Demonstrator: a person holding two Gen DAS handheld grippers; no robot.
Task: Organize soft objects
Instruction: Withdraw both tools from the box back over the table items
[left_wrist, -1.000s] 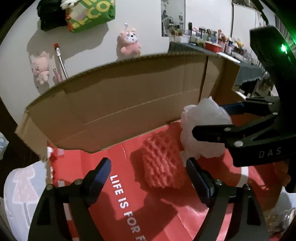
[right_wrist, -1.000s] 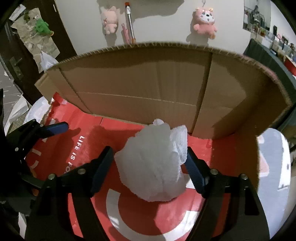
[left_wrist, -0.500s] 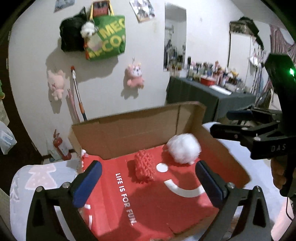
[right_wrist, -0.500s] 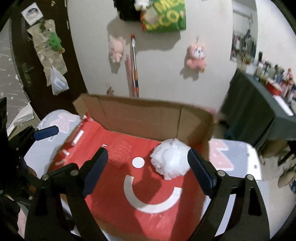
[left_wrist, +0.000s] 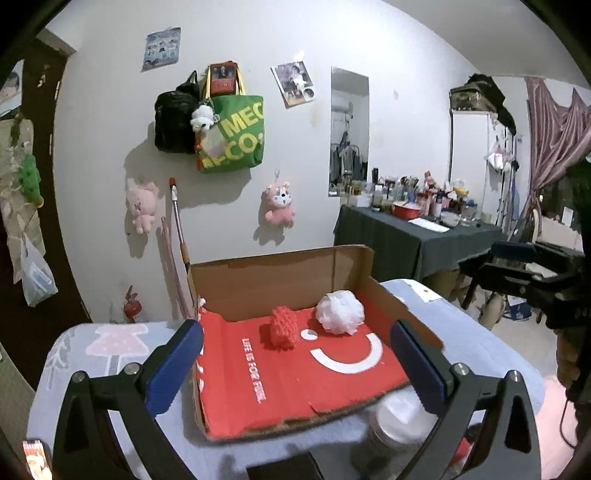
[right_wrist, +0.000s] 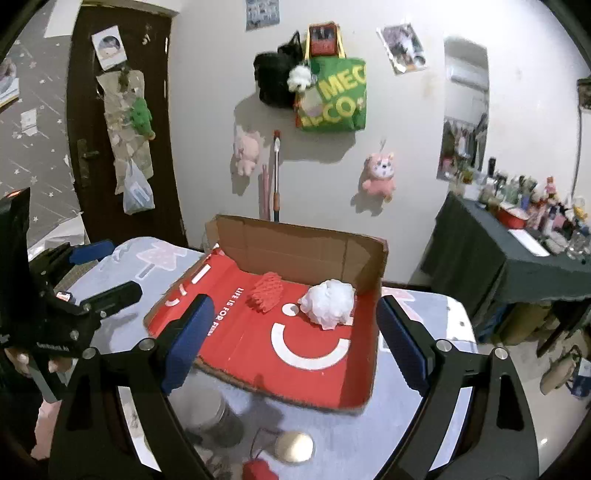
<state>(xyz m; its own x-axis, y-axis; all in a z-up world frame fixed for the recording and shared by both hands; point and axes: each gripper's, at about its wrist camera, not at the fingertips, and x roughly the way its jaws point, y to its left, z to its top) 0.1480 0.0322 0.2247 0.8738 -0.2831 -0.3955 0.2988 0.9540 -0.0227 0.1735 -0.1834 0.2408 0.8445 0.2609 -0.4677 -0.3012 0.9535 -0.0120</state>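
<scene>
Nearest the lens, the left gripper (left_wrist: 295, 365) has its jaws spread wide with nothing between them, and the right gripper (right_wrist: 291, 336) is likewise parted and empty, both held back above the near edge of the table (right_wrist: 424, 424) with its pale printed cloth. On that cloth, close to the right gripper, stand a clear jar (right_wrist: 212, 415), a cream-coloured ball (right_wrist: 295, 446) and a small red item (right_wrist: 258, 470) at the frame's bottom (too cropped to identify). Beyond them lies the cardboard box (left_wrist: 280, 277), its red printed floor open to view and its brown flap upright at the far side. Inside, toward the back, the red foam net (left_wrist: 282, 326) sits just beside the white mesh ball (left_wrist: 340, 312), the two near each other but apart, the white one nearer the box's right wall. Past the box, the white wall carries a green tote bag (left_wrist: 232, 136), a black bag (left_wrist: 173, 123) and two pink plush toys (left_wrist: 279, 206); to the right stands a dark-clothed side table (left_wrist: 413, 240) crowded with bottles.
</scene>
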